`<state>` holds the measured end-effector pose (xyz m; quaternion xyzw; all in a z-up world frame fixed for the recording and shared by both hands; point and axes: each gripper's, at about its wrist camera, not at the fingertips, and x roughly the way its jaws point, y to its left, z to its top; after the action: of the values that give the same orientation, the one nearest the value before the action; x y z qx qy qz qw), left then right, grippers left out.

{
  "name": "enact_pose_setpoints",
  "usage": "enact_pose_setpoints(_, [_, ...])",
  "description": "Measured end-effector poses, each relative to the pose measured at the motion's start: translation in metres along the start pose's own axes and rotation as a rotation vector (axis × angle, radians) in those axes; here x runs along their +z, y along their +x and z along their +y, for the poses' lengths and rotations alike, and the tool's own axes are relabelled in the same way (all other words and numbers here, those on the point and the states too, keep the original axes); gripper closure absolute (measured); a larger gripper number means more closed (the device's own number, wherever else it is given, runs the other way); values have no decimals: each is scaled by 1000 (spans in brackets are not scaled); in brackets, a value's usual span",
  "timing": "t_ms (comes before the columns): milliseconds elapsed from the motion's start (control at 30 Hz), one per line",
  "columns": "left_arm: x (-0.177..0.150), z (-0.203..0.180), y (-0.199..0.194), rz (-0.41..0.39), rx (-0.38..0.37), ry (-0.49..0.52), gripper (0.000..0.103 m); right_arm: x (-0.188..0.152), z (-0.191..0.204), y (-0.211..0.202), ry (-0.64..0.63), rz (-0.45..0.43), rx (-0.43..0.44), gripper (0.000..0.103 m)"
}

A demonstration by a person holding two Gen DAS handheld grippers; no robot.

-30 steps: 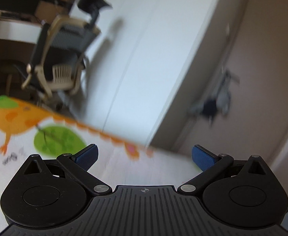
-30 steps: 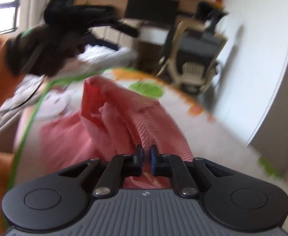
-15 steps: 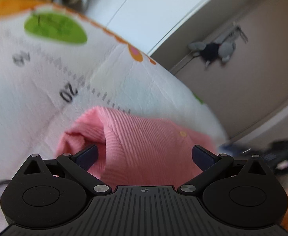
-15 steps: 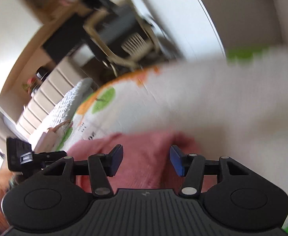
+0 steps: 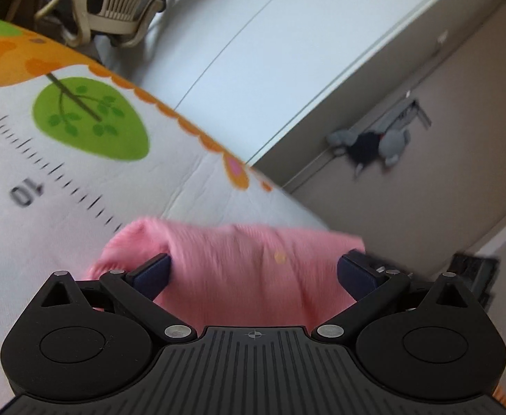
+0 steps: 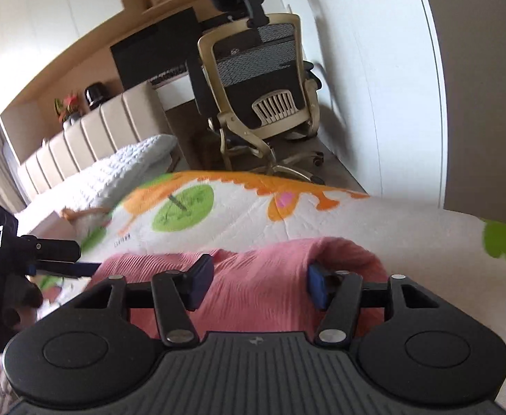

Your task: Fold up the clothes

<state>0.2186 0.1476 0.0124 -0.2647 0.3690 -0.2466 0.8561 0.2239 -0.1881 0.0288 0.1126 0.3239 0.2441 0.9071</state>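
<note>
Pink ribbed garment (image 5: 253,269): one piece, bunched, lying on the printed quilt (image 5: 80,186); lower centre of the left wrist view, lower centre of the right wrist view as well (image 6: 253,276). Small orange dot on the fabric in the left view. Blurred in places.

Left gripper (image 5: 253,271): jaws spread wide, blue pads on either side of the pink cloth, nothing pinched. Its black body also shows at the left edge of the right wrist view (image 6: 28,249).

Right gripper (image 6: 256,282): jaws spread, the cloth bulging up between the blue pads (image 6: 317,285), not clamped.

Quilt: white ground, scalloped orange border, green leaf patch (image 5: 90,117), printed ruler marks with the figure "10" (image 5: 26,192). Seen again in the right view (image 6: 357,218).

Office chair (image 6: 263,79): beige frame, dark mesh back, black headrest; upper centre of the right view, upper left of the left view (image 5: 114,3).

White wardrobe front (image 5: 270,45): upper centre of the left view.

Grey and black soft toy (image 5: 370,145): hanging on a beige door, right of the left view.

White pillow (image 6: 114,173) and padded beige headboard (image 6: 90,128): left of the right view.

Dark monitor (image 6: 156,52): on a desk, upper left centre of the right view.
</note>
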Motion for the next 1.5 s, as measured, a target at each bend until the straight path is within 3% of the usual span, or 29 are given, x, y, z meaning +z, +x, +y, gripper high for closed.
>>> enact_pose_setpoints(167, [-28,6,8,32,13,18,4,-27,-19,-7,28,50,-20,38])
enact_pose_setpoints(200, [-30,4,10,32,20,20,15,-34,-23,-5,47,59,-16,39])
enact_pose_setpoints(233, [-31,3,13,39,33,22,39,-38,-24,-6,61,58,-9,43])
enact_pose_setpoints(300, [-31,-3,16,51,53,34,63,-38,-17,-11,35,37,-7,76])
enact_pose_setpoints(367, [-28,-15,8,29,44,70,74,-30,-7,-22,-18,-6,-7,91])
enact_pose_setpoints(400, [-26,-24,-1,10,25,86,78,-24,-3,-34,-25,-46,6,92])
enact_pose_setpoints(533, [-31,-57,-32,-21,-4,144,78,-10,1,-75,-24,-128,65,92])
enact_pose_setpoints(667, [-61,-61,-31,41,49,178,75,-32,-4,-75,-45,-63,2,92])
enact_pose_setpoints(767, [-82,-44,-14,117,159,160,63,-57,-9,-52,-101,7,-134,91])
enact_pose_setpoints(833, [-86,-38,-12,132,177,148,55,-63,-10,-46,-125,19,-172,86])
enact_pose_setpoints(900, [-80,-42,-23,97,163,169,48,-62,-5,-50,-161,-6,-197,84])
enact_pose_setpoints(1000, [-68,-54,-44,8,139,225,26,-52,17,-64,-289,-103,-268,76])
enact_pose_setpoints(1067, [-62,-56,-49,-26,131,232,22,-44,31,-73,-305,-149,-217,70])
enact_pose_setpoints(1100, [-61,-53,-46,-22,134,212,22,-42,34,-71,-271,-136,-143,60])
enact_pose_setpoints(1167, [-61,-45,-37,-2,140,164,23,-37,41,-67,-197,-105,10,52])
enact_pose_setpoints(1433, [-72,-27,-22,49,115,91,22,-61,68,15,-118,142,274,52])
enact_pose_setpoints(1500, [-70,-26,-23,42,118,86,21,-61,66,25,-61,159,352,52])
